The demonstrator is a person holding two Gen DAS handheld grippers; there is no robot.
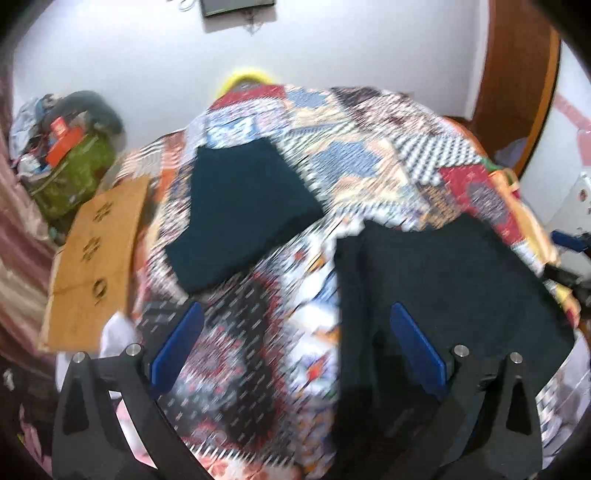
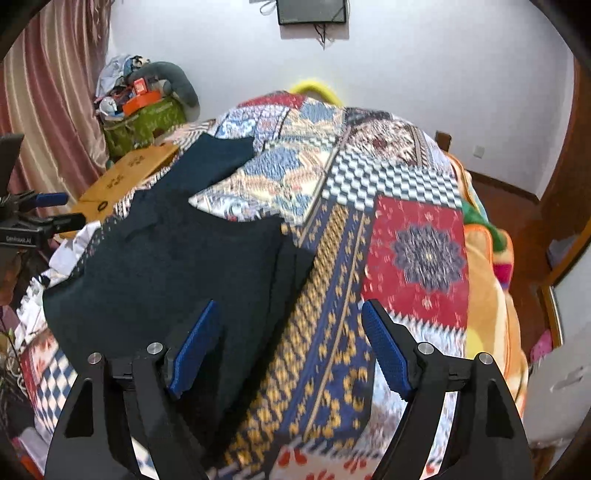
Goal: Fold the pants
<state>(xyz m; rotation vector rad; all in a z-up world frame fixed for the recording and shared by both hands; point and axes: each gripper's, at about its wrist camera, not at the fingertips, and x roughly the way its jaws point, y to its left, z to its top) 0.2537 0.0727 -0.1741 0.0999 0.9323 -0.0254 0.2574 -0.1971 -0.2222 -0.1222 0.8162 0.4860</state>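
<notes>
Both tools, the left tool (image 1: 295, 347) and the right tool (image 2: 288, 343), hang with blue pads wide apart and nothing between them above the dark pants (image 2: 166, 266), which lie spread flat on the patterned bed cover (image 2: 417, 258), probably so an edge can be picked for folding.

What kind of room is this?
Probably a bedroom: a bed under a colourful patchwork quilt, dark navy pants spread on it, pink striped curtains and a dark wall-mounted screen.
</notes>
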